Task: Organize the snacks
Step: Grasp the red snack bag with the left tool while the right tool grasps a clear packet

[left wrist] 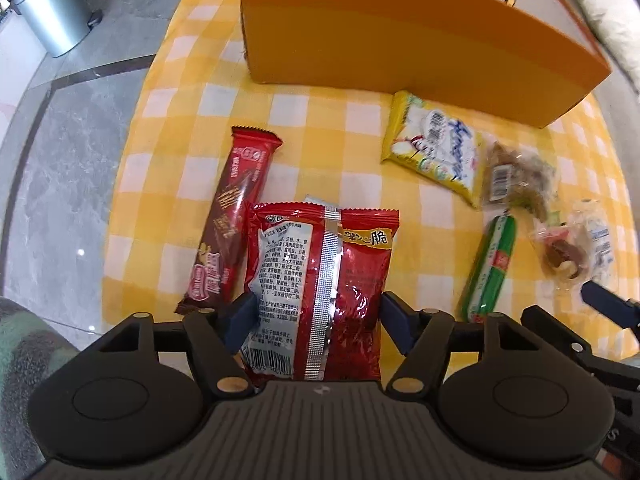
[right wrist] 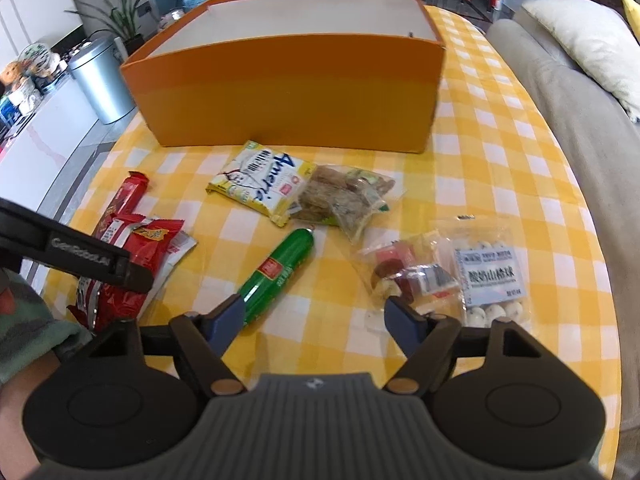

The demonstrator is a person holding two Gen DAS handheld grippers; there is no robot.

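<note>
**Red snack packet between the left gripper's fingers, other snacks spread before the orange box**

The left gripper (left wrist: 316, 316) has its blue fingers set on either side of a red foil snack packet (left wrist: 320, 288), pads close to or touching its edges; whether it is pinched tight cannot be told. The packet lies seam up, a silver strip down its middle, white print on one half and a barcode at the near end. Just beside it lies a long red-and-brown wafer bar (left wrist: 232, 224).

The right gripper (right wrist: 316, 316) stands wide and holds nothing, above the yellow-checked cloth of the desk (right wrist: 500, 168). Its left finger is next to a green sausage stick (right wrist: 276, 276); near its right finger are a clear bag of white balls (right wrist: 492, 276) and a small clear packet (right wrist: 404, 272). Farther off, a yellow-and-white biscuit pack (right wrist: 260, 184) touches a clear bag of brown pieces (right wrist: 340, 200), both near the front of the open orange box (right wrist: 288, 96).
</note>
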